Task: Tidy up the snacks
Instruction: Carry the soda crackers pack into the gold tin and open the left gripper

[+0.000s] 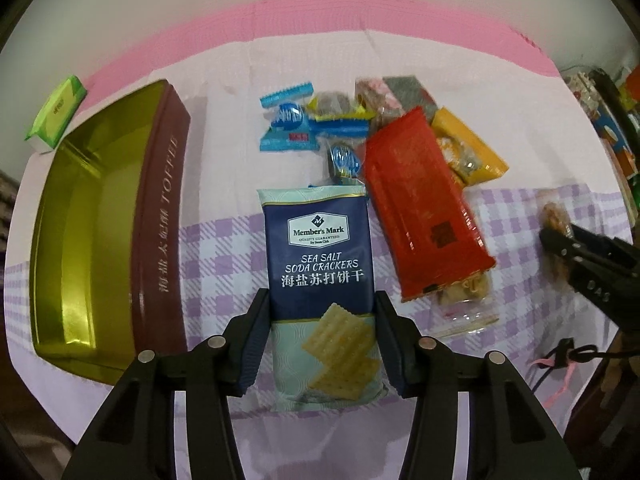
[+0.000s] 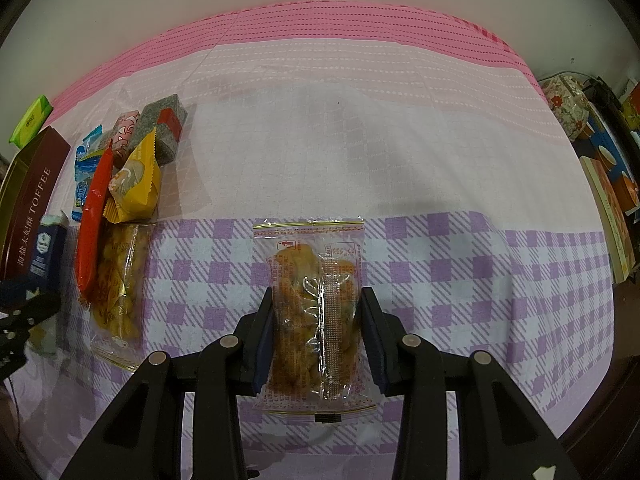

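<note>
My left gripper [image 1: 320, 316] is shut on a blue Member's Mark soda cracker pack [image 1: 320, 264], fingers pressing both its long edges. The open toffee tin [image 1: 100, 216] with a gold inside stands to its left. A heap of snacks lies beyond: a red packet [image 1: 420, 204], a yellow packet [image 1: 468, 152], blue candies [image 1: 288, 120]. My right gripper [image 2: 318, 312] is shut on a clear packet of fried golden snacks [image 2: 312, 304] over the checked cloth. The heap [image 2: 120, 176] and the tin [image 2: 32, 208] lie to its far left.
A green box [image 1: 56, 112] sits behind the tin. A second clear snack packet [image 2: 116, 280] lies under the red one. The table [image 2: 360, 140] has a pink and purple checked cloth. Books and boxes [image 2: 612, 200] stand off its right edge.
</note>
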A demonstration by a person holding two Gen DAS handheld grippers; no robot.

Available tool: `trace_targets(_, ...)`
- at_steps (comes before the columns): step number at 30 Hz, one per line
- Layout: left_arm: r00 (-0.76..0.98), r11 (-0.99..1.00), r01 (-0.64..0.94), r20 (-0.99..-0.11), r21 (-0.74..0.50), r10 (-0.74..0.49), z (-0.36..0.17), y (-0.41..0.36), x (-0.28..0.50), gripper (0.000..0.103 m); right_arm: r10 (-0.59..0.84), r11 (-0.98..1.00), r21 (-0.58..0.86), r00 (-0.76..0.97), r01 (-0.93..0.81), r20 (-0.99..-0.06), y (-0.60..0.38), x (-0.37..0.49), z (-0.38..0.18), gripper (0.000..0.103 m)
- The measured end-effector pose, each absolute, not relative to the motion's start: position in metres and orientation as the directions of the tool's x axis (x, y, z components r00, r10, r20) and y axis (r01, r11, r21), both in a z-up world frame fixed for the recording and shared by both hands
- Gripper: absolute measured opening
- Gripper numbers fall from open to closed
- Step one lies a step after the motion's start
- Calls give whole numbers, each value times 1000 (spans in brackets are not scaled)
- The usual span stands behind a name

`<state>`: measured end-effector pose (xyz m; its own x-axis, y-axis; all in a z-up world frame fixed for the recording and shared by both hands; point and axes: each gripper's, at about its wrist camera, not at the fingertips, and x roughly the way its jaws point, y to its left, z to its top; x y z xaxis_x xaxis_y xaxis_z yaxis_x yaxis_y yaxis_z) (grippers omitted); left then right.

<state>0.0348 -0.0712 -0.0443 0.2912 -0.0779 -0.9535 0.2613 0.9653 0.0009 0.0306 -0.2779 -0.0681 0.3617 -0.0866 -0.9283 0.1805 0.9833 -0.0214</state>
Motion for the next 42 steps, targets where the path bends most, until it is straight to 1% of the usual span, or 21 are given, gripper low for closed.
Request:
trace_targets(5,329,965,261,-940,-2,-91,-14,-62,35,51,-87,983,-22,361,180,-928,-278,31,-68,37)
trace_targets(10,374,973,232,-924,9,-81,4,-44,43,51,-87,983,-22,362,180,-928,-278,31,-68,37)
trace_targets(13,398,979,200,-916,27,-56,13,-23,49,51,-87,983,-22,361,180,-928,-278,31,-68,37)
trace_targets(18,431,986,140,-902,89,20,22,19,63,51,-87,983,-22,362,180,-928,-278,31,-68,37)
trace_targets(23,424,985,87,-901,148,98,15,64,72,51,-87,983,-22,361,180,-928,-278,30,-68,37)
trace_targets(28,395,983,48,-907,179,146,-3,100,75,51,-88,983,-23,360,181,-929,-278,30,-68,37)
trace_targets(34,366,978,31,-913,205,180,-25,125,79,51,-92,982,-24,358,188,-929,-278,31,-68,37)
trace_targets(42,339,973,53,-921,224,193,-42,138,81,51,-93,981,-26,351,192,-932,-278,32,-68,37)
